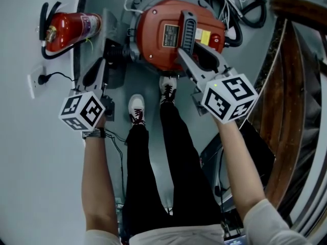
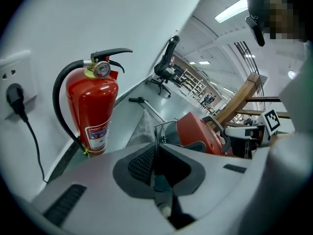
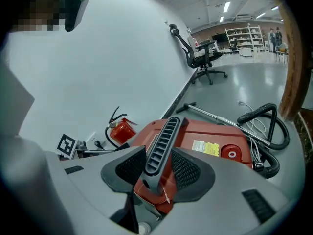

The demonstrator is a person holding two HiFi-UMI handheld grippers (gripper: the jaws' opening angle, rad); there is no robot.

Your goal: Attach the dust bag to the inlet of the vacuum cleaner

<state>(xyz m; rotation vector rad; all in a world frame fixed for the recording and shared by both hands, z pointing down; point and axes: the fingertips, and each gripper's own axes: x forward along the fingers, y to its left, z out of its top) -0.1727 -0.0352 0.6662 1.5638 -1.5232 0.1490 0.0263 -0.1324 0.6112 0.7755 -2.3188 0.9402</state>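
Observation:
The red vacuum cleaner [image 1: 171,37] [image 3: 215,136] stands on the floor ahead of my feet. A grey ribbed handle [image 1: 187,29] [image 3: 164,143] runs over its lid. My right gripper [image 1: 188,54] [image 3: 156,169] reaches in from the right and is shut on the near end of that handle, a pad on each side. The grey dust bag [image 1: 115,60] [image 2: 141,129] hangs left of the vacuum. My left gripper [image 1: 106,60] [image 2: 157,169] is shut on its thin edge, seen edge-on between the jaws. The inlet is hidden.
A red fire extinguisher [image 1: 69,28] [image 2: 93,111] stands by the wall at the left, near a wall socket [image 1: 34,80] with a plug. The black hose [image 1: 245,6] [image 3: 266,126] and a metal wand [image 3: 220,114] lie behind the vacuum. A wooden stair rail [image 1: 288,80] curves along the right.

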